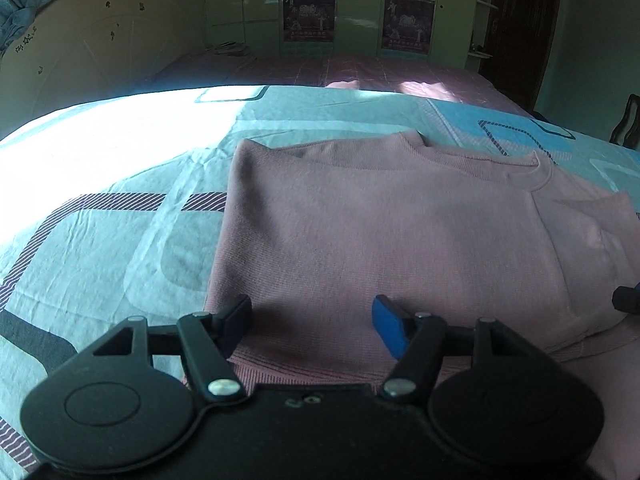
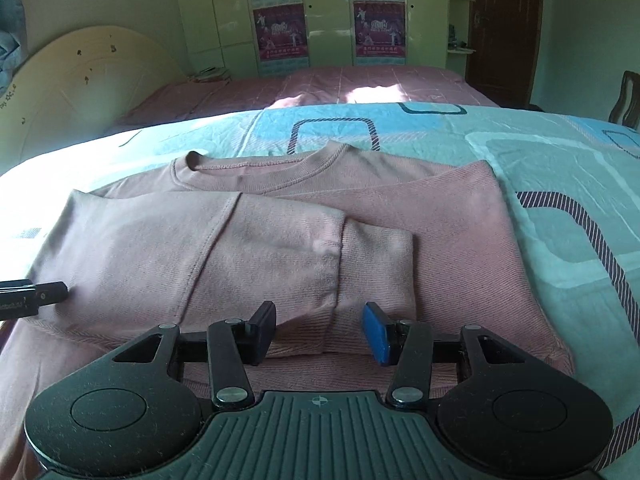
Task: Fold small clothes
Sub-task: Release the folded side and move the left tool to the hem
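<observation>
Both jaws spread, empty | left gripper (image 1: 312, 326), right gripper (image 2: 320, 332) over pink sweater (image 2: 280, 248) hem

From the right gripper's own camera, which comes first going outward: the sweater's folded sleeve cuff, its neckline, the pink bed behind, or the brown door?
Measured from the right gripper:
1. Sleeve cuff, just ahead of the fingers, atop the sweater.
2. Neckline, at the sweater's far edge, slightly left.
3. Pink bed, beyond the teal sheet.
4. Brown door, far right wall.
</observation>
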`<state>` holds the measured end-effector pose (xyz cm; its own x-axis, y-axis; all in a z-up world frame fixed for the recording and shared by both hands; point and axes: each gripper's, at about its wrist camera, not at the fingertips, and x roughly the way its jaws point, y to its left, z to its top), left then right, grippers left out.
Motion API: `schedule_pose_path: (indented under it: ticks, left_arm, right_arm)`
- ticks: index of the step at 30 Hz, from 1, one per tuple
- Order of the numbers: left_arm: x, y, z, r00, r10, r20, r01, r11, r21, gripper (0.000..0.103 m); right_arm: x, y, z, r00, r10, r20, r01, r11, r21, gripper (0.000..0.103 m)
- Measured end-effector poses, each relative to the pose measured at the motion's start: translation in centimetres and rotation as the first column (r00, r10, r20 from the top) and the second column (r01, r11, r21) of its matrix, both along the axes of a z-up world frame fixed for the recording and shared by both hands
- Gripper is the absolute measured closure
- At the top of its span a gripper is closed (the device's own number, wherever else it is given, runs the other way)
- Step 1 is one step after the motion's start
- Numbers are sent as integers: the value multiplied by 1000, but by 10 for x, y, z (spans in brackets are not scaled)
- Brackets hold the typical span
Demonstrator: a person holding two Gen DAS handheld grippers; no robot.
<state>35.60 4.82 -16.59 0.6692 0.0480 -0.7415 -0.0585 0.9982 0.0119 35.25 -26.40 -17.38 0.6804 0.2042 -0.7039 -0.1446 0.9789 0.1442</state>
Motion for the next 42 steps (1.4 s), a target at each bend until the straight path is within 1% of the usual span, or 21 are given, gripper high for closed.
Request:
schedule_pose_path:
  ticks: [6,11,13,17,20,23,25,28,31,32,33,34,36,39,42]
  left_arm:
    - [-13,-11,14,1000,-23,18,23,1000,-12,37]
    - [-27,-28,21,998,-59,34,60,998,-31,36]
    - [-35,-35,19,997,-75,26,76,996,-40,36]
    - [-51,-51,10,993,-120,7,120,993,-18,36]
    - [-58,-56,0,991,-131,-19,131,991,-21,36]
    - [-71,-51,-8,991,-133,-22,133,991,11,34]
    - [-83,-41,-11,992,-125,-13,125,992,35,28]
    - [-100,-24,-12,996,-85,-10,85,995,59,22]
    - [-112,-13,-7,999,-38,-22,39,997,61,23]
    - [-115,-13,-5,999,-32,-26,34,997,63,24]
    - [-119,-15,-1,999,-33,-29,35,998,58,29]
    - [-123,-18,3,999,-38,-29,39,998,50,31]
    - [-132,-26,9,998,-59,-22,59,998,28,31]
    - [-143,-44,10,995,-103,-20,103,995,2,31]
    - [-156,-57,5,989,-145,-36,145,989,14,31]
  right_arm:
    - [-13,17,10,999,45,10,-45,998,34,55]
    - [-23,32,11,995,97,5,-97,995,32,55]
    - [-29,35,9,993,114,-1,-114,993,33,55]
    - [-41,36,5,990,140,-15,-139,990,37,55]
    - [-47,34,-1,987,157,-33,-156,987,25,55]
    - [-54,24,-10,985,164,-59,-166,986,-18,55]
    - [-61,7,-14,987,147,-65,-150,987,-56,55]
    - [-71,-22,-18,994,99,-52,-105,986,-128,55]
    - [-79,-42,-15,996,70,-50,-77,987,-142,55]
    - [-82,-43,-12,996,77,-45,-83,987,-139,55]
    - [-86,-41,-8,995,91,-39,-95,988,-119,55]
    - [-90,-38,-5,993,109,-36,-112,990,-88,55]
    - [-99,-27,3,989,146,-28,-147,989,-36,55]
    - [-116,-1,8,978,206,-25,-206,979,7,55]
    - [-132,17,6,971,235,-41,-235,972,18,55]
